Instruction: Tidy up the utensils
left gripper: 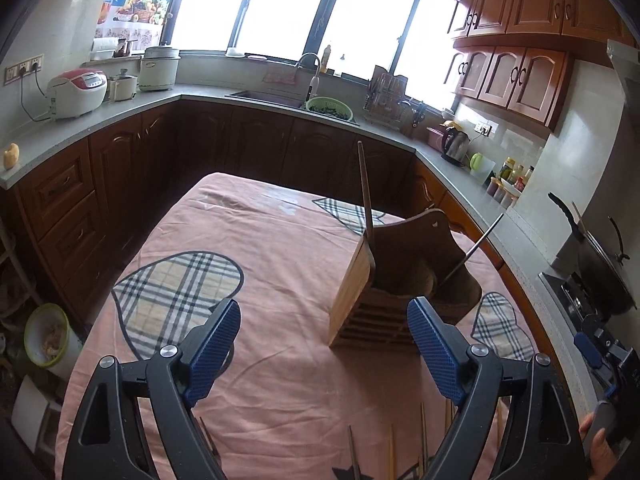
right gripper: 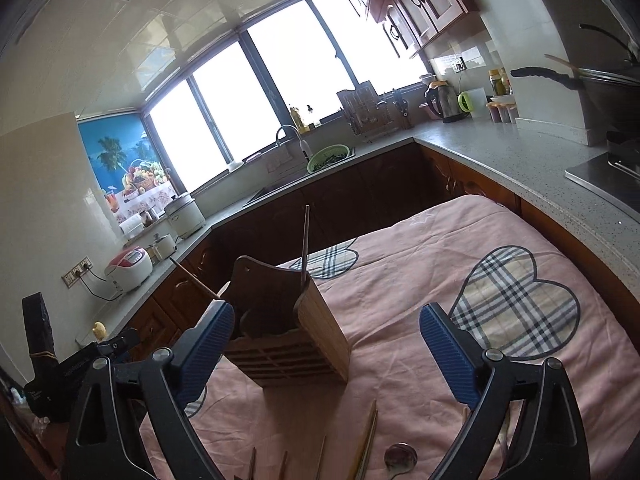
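A wooden utensil holder (left gripper: 362,296) stands on the pink tablecloth; it also shows in the right wrist view (right gripper: 308,340). Two chopsticks stand in it, one upright (left gripper: 366,190) and one leaning (left gripper: 474,250). My left gripper (left gripper: 324,344) is open and empty, above the table just before the holder. My right gripper (right gripper: 326,352) is open and empty, with the holder between and beyond its fingers. Several loose chopsticks (right gripper: 366,444) and a metal spoon (right gripper: 400,458) lie on the cloth below the grippers. More chopstick tips (left gripper: 390,452) show at the bottom of the left wrist view.
The table (left gripper: 260,240) carries a pink cloth with plaid hearts. Kitchen counters (left gripper: 120,116) wrap around it, with rice cookers (left gripper: 76,92), a sink with a green colander (left gripper: 330,108), a kettle (left gripper: 456,144) and a wok (left gripper: 600,268) on the stove at right.
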Demonstrator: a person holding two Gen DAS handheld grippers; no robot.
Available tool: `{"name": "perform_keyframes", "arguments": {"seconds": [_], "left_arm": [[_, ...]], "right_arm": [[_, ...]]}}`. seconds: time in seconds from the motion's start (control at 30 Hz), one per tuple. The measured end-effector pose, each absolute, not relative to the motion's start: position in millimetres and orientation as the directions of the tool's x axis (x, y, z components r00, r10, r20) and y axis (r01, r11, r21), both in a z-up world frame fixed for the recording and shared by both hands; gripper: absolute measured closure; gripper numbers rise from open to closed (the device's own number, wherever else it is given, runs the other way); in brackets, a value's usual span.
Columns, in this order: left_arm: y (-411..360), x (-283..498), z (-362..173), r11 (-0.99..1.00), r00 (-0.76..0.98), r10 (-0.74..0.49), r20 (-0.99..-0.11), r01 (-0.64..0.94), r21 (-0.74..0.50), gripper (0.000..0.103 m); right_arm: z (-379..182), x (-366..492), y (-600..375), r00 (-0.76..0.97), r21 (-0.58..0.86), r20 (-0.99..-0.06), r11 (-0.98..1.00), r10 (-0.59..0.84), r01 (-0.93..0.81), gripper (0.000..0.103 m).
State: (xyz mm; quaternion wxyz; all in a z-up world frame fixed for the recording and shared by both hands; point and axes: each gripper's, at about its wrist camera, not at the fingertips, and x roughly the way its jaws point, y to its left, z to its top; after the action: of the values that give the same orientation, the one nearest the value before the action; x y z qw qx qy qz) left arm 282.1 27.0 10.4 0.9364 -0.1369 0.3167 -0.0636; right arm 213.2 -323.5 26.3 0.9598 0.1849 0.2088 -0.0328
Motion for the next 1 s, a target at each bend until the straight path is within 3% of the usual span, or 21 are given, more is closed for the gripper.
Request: {"name": "perform_keyframes", "arguments": {"seconds": [0.5, 1.0], "left_arm": [[13.6, 229.4, -11.4, 0.956, 0.700, -0.248, -0.669, 0.064, -0.287, 0.017], [-5.0, 228.8, -29.6, 0.963, 0.654, -0.243, -0.716, 0.076, -0.257, 0.017]], "right_arm": [[-17.2, 130.8, -316.0, 0.847, 0.241, -0.525, 0.941, -0.078, 0.236, 0.008], [-41.9, 120.2, -312.9, 0.808, 0.230, -0.585, 0.942, -0.067, 0.244, 0.008]]}}
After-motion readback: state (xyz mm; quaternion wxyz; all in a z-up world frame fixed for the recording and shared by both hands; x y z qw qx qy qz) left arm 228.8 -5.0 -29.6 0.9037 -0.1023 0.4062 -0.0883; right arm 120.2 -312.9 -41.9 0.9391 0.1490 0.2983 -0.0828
